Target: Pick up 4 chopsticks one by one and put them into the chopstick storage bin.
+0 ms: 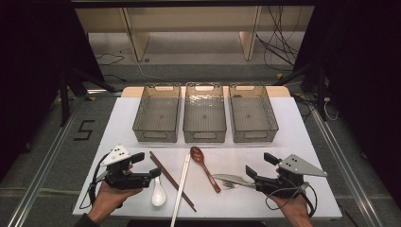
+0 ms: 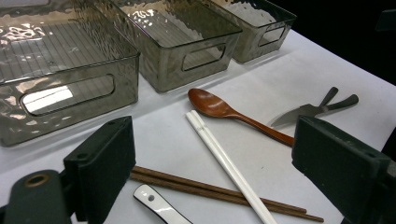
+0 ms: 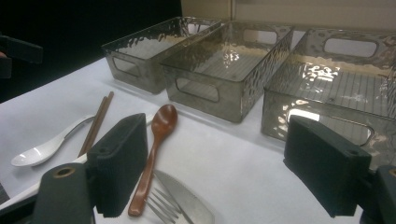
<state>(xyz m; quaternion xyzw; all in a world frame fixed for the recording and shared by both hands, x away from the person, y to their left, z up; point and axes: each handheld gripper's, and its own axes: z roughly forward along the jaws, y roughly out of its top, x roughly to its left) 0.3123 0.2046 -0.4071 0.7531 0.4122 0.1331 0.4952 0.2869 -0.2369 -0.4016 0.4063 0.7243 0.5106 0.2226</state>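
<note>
Cutlery lies on the white table [image 1: 302,142]: brown chopsticks [image 1: 171,179], white chopsticks [image 1: 181,187], a brown wooden spoon [image 1: 204,166], a white ceramic spoon [image 1: 158,193], and a metal fork and knife [image 1: 231,180]. My left gripper [image 1: 146,164] is open just left of the brown chopsticks, holding nothing. Through its wide jaws I see the white chopsticks [image 2: 224,161] and the wooden spoon [image 2: 219,108]. My right gripper [image 1: 260,164] is open too, just right of the fork and knife. The fork [image 3: 161,207] and wooden spoon [image 3: 159,140] lie ahead of its left jaw.
Three clear plastic bins stand side by side behind the cutlery: left [image 1: 157,113], middle [image 1: 204,113] and right [image 1: 253,113]. Nothing is inside them. Cables and wooden shelf legs lie on the floor beyond the table's far edge.
</note>
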